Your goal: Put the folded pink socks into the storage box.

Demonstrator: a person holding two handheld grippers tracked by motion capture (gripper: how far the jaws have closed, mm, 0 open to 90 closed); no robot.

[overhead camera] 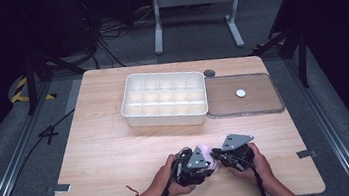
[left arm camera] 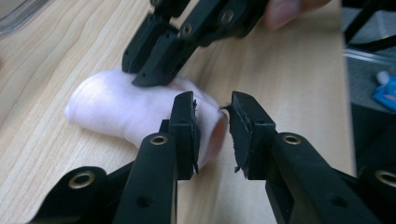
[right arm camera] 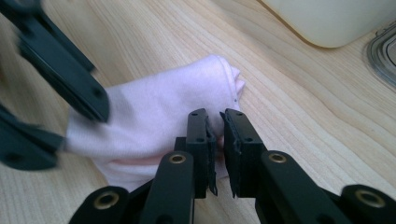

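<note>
A pale pink folded cloth lies on the wooden table near its front edge, between the two hand-held grippers. In the left gripper view the cloth is a soft roll, and its near end reaches my left gripper. Those jaws stand apart, with bare wood showing in the gap. My right gripper comes down on the roll's top from the far side. In the right gripper view my right gripper is nearly closed, pinching a fold of the cloth. The left gripper is blurred, its jaws spread around the cloth's other end.
A white tray with several compartments stands at mid-table. To its right lies a clear flat lid with a small white disc on it. A dark round cap sits behind the tray. The table's front edge is close to the hands.
</note>
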